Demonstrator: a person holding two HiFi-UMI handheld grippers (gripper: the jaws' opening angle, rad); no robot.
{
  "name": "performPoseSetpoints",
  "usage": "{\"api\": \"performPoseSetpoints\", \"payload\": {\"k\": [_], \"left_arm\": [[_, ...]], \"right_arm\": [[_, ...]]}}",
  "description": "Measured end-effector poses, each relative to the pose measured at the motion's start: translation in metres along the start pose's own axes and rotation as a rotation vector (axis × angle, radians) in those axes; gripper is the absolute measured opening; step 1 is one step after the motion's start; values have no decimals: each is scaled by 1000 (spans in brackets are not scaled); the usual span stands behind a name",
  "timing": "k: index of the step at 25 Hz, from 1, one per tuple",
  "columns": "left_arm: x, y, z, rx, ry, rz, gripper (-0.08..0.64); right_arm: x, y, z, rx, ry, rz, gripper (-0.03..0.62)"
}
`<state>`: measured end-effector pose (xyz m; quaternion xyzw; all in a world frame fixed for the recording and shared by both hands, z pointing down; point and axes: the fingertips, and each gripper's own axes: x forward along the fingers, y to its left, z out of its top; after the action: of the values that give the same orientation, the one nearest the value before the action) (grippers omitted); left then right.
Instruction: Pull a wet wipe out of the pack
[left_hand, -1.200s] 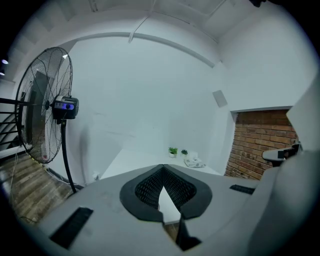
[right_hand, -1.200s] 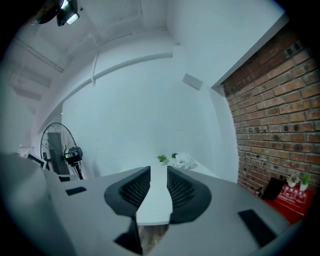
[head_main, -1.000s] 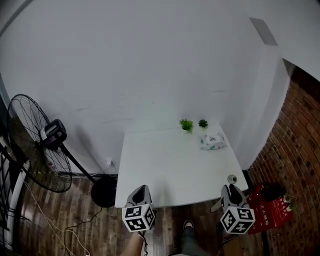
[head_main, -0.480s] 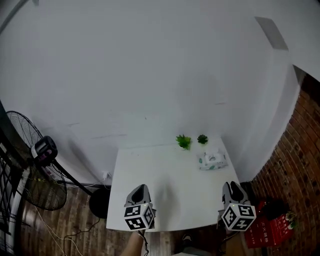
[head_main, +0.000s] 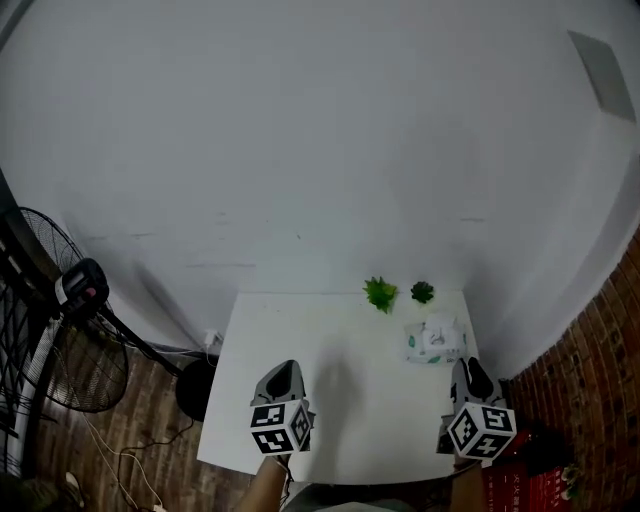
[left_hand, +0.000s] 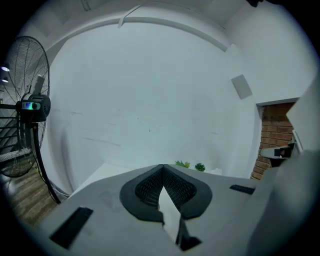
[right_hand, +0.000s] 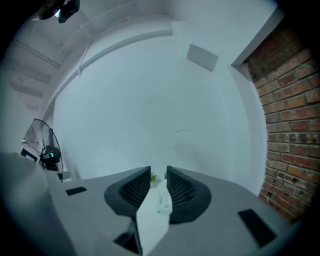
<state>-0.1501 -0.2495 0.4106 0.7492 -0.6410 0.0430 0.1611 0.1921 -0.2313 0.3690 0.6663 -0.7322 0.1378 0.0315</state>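
White wall (head_main: 300, 150) behind, table (head_main: 330, 340) pushed against it, fan (head_main: 70, 330) off to the left. The left gripper (head_main: 284, 368) hovers over the near edge, jaws pressed together on nothing. The right gripper (head_main: 470, 365) is slightly parted and empty. The pack (head_main: 434, 342) lies far right, ahead of it, near two plants (head_main: 380, 293).

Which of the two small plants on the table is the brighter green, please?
The left plant, farther from the wipe pack; the right plant beside it is darker.
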Motion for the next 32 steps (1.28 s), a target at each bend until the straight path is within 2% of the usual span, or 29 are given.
{"api": "performPoseSetpoints", "payload": {"k": [6, 14, 22, 32], "left_arm": [[22, 33, -1, -15, 38, 38, 0], [50, 46, 6, -23, 48, 18, 1], [70, 19, 4, 20, 73, -66, 2], [95, -46, -13, 49, 111, -209, 2]], "right_arm": [[36, 12, -3, 17, 27, 0, 98], [55, 14, -6, 30, 38, -34, 98], [45, -6, -15, 55, 50, -96, 98], [4, -52, -30, 60, 79, -202, 98]]}}
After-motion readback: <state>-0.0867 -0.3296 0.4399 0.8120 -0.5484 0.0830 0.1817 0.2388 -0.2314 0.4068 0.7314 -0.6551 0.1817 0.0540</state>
